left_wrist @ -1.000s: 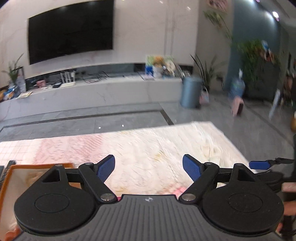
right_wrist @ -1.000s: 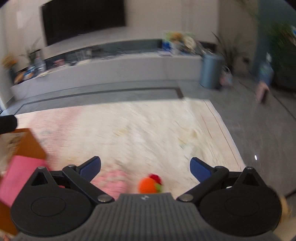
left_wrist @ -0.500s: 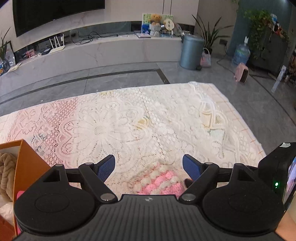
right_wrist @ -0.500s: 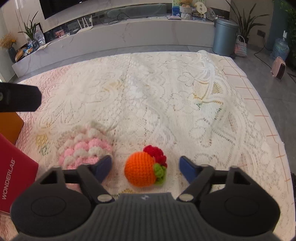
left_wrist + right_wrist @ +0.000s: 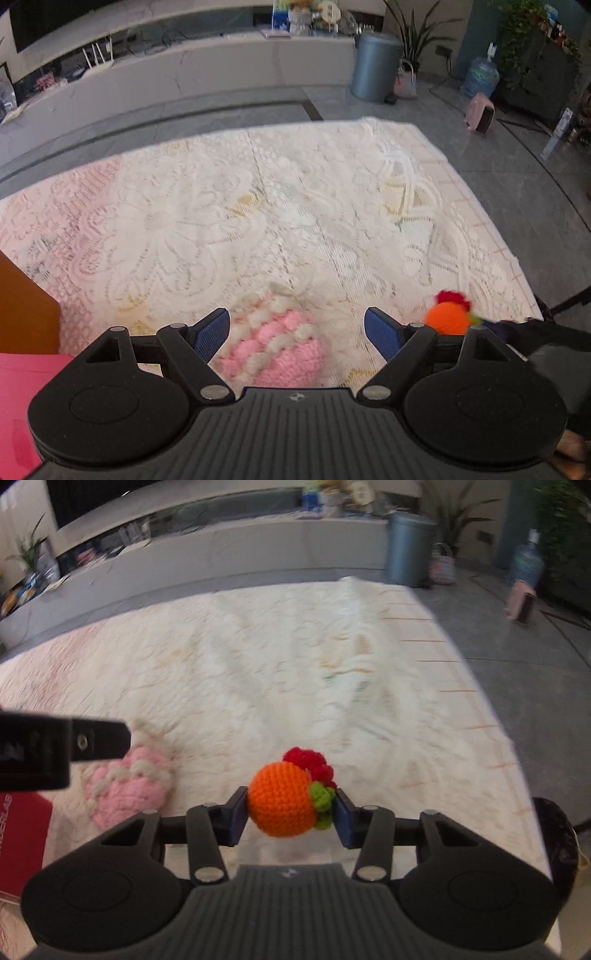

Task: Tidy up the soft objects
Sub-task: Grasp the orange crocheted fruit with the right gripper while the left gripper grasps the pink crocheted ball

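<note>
The right tongs [image 5: 290,814], jaws just closing, grasp the orange crochet ball [image 5: 281,798] at 6 o'clock on the lace-covered table [image 5: 258,672], while the left tongs [image 5: 297,334], released, straddle the pink-and-white crochet piece [image 5: 273,347], apparently so both lift together.

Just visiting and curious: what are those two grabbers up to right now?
Right gripper: jaws just closing, pads against the orange ball. Left gripper: jaws open over the pink pouch. Nothing in the way on the lace cloth.
</note>
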A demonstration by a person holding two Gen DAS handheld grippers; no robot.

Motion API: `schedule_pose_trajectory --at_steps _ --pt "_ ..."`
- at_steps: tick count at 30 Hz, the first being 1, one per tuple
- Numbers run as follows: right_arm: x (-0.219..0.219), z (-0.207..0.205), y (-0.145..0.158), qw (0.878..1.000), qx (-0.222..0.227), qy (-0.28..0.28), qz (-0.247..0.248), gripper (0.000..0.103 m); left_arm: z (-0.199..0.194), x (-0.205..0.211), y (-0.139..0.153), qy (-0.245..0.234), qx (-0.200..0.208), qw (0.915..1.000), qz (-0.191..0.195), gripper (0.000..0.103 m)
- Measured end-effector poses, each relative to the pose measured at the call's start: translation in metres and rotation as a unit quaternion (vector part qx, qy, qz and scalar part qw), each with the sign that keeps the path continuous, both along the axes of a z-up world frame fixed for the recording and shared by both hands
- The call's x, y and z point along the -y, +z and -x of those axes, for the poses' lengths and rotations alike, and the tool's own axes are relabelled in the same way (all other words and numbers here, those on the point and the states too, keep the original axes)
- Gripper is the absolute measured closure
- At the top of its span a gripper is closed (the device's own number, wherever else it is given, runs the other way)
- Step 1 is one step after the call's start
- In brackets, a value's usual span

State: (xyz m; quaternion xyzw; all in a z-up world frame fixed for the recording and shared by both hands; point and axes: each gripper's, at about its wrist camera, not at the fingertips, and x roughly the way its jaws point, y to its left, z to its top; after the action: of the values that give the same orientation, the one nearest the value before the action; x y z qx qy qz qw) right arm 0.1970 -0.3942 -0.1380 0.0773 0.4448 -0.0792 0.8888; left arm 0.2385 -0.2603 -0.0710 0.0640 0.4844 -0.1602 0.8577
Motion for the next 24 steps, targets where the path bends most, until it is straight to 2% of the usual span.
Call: schedule_pose_trajectory --at_steps 3,6,8,11,14,15,17,20,22,24 --pt "0.015 0.013 0.006 1.000 0.010 -0.020 -0.008 0.056 -0.008 0.008 -0.018 0.018 -0.029 0.9994 -0.002 0.006" --pt "0.013 0.016 0.007 1.000 0.009 -0.022 0.000 0.056 -0.015 0.013 -0.033 0.049 -0.036 0.9979 -0.021 0.006" --pt "0.009 0.015 0.006 1.000 0.007 -0.011 0.002 0.056 -0.019 0.016 -0.042 0.051 -0.038 0.9973 -0.037 0.006" --pt "0.002 0.013 0.005 1.000 0.009 0.009 -0.007 0.056 -0.018 0.023 -0.051 0.059 -0.017 0.9949 -0.080 0.006" --pt "-0.002 0.014 0.009 1.000 0.018 0.015 -0.002 0.056 -0.013 0.025 -0.056 0.068 0.005 0.9934 -0.092 0.007" --pt "-0.003 0.016 0.013 1.000 0.023 0.016 -0.003 0.056 -0.011 0.024 -0.058 0.070 0.011 0.9931 -0.093 0.017" --pt "-0.002 0.021 0.021 0.999 0.038 0.014 -0.013 0.056 -0.006 0.022 -0.061 0.083 0.030 0.9918 -0.093 0.022" --pt "0.001 0.026 0.029 0.998 0.053 0.010 -0.022 0.056 -0.001 0.020 -0.059 0.093 0.049 0.9911 -0.082 0.036" --pt "0.004 0.029 0.032 0.998 0.057 0.006 -0.031 0.056 0.001 0.020 -0.054 0.086 0.057 0.9913 -0.082 0.051" --pt "0.007 0.034 0.035 0.996 0.070 0.008 -0.060 0.056 0.003 0.019 -0.044 0.090 0.069 0.9911 -0.069 0.075"
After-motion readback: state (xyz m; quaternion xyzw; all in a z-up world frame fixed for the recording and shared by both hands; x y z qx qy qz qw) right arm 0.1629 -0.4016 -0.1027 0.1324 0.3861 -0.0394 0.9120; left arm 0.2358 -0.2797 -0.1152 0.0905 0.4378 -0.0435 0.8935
